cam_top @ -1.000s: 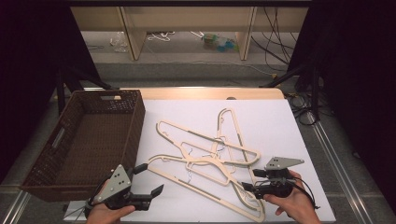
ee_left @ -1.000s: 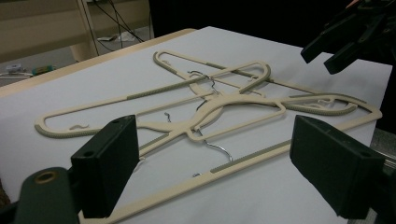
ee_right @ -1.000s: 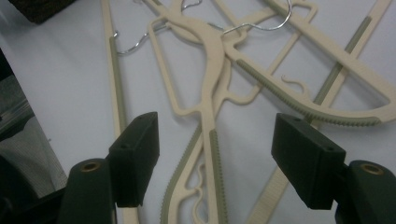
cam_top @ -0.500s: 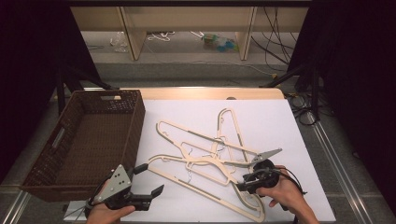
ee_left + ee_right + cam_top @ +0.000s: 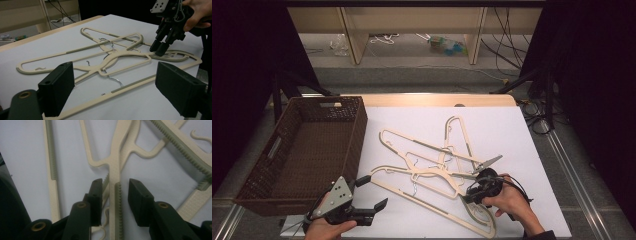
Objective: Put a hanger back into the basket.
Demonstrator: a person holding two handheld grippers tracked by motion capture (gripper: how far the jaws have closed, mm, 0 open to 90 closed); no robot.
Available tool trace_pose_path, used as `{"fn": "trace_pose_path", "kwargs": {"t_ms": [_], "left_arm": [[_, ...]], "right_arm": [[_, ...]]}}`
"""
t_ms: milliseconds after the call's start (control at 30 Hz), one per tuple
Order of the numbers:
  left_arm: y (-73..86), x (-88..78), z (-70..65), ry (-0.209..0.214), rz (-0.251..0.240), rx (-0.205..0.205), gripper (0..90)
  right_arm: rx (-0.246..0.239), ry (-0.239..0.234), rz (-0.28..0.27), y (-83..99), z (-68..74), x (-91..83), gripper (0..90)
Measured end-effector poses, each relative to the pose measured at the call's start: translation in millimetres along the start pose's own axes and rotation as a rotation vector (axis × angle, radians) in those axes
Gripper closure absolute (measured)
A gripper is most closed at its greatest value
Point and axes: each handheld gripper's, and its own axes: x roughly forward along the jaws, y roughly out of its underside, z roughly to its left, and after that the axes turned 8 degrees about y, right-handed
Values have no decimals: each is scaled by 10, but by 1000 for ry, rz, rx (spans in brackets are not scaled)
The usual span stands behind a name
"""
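Three cream plastic hangers (image 5: 422,145) lie tangled on the white table top (image 5: 517,135). My right gripper (image 5: 469,196) points down onto their right end, held by a hand. In the right gripper view its jaws (image 5: 115,187) straddle one ribbed hanger bar (image 5: 114,170). They have just been closing, and a narrow gap still shows on each side of the bar. The left gripper view shows the same right gripper (image 5: 158,50) with its tips down on the hangers (image 5: 117,53). My left gripper (image 5: 373,191) rests at the front left, open and with nothing between its fingers (image 5: 60,85).
A brown wicker basket (image 5: 358,131) stands at the left of the table, beside the hangers. Wire hooks (image 5: 414,187) stick out among the hanger bars. Wooden shelving and loose cables stand beyond the table's far edge.
My right gripper has moved left and down onto the hangers, tipped its jaws downward and narrowed them around a bar. The left gripper has stayed in place.
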Motion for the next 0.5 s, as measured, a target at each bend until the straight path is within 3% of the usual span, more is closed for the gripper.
{"fn": "trace_pose_path", "kwargs": {"t_ms": [200,233,500], "left_arm": [[3,7,-2,3,-1,-4,158],[0,3,3,0,7,6,158],[1,10,-1,2,9,6,158]], "right_arm": [[-34,3,20,-21,51,10,721],[-24,6,23,-25,41,3,791],[-50,23,24,-38,45,10,798]]}}
